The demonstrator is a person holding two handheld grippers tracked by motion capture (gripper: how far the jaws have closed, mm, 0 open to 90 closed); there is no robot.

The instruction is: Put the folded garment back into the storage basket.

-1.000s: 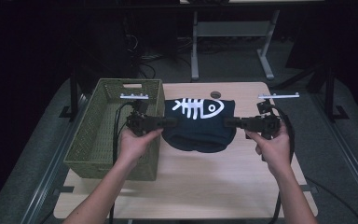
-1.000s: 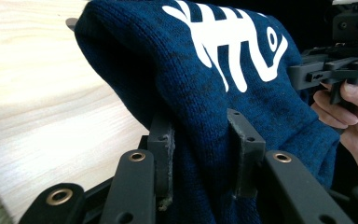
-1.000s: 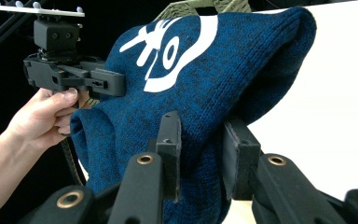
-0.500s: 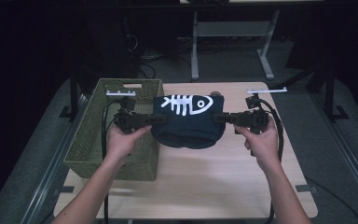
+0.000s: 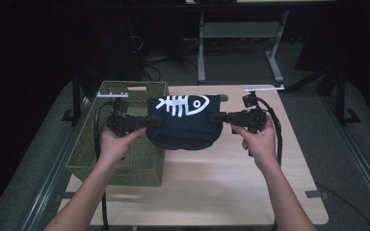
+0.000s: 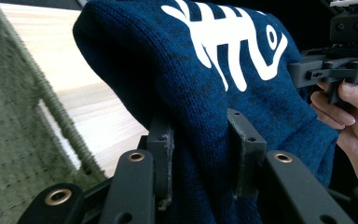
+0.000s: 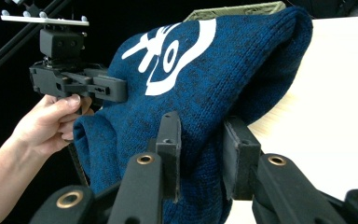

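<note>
Blue knit, folded into a thick bundle: found the sweater (image 5: 183, 129) lifted clear of the table (image 5: 221, 192) and hung between both tools. Pinched its left end in the left gripper (image 5: 154, 121), pads pressed tight into the wool, as seen close up in the left gripper view. Clamped its right end the same way in the right gripper (image 5: 215, 116), jaws squeezed hard on the fold. Saw nothing of the sweater resting on the wood.

Judged the folding finished, since the bundle looked compact with no sleeve hanging loose. Judged the lift done too. Took the green woven basket (image 5: 125, 166) at the table's left side for the likely goal, though could not be sure of it. Noted the sweater's left end just at the basket's right rim in the high view, not yet over the opening. Reckoned what was left: carrying the bundle sideways over the basket, lowering it inside, then letting go with both tools.

Read the long axis as running left to right across the table, from one gripper to the other and roughly level. Found the white fish-bone print (image 5: 182, 103) on the upper, far face, turned up toward the camera, with the fish head toward the right gripper. Saw the rounded fold sagging on the near side, toward the person, between the two pinched ends.
</note>
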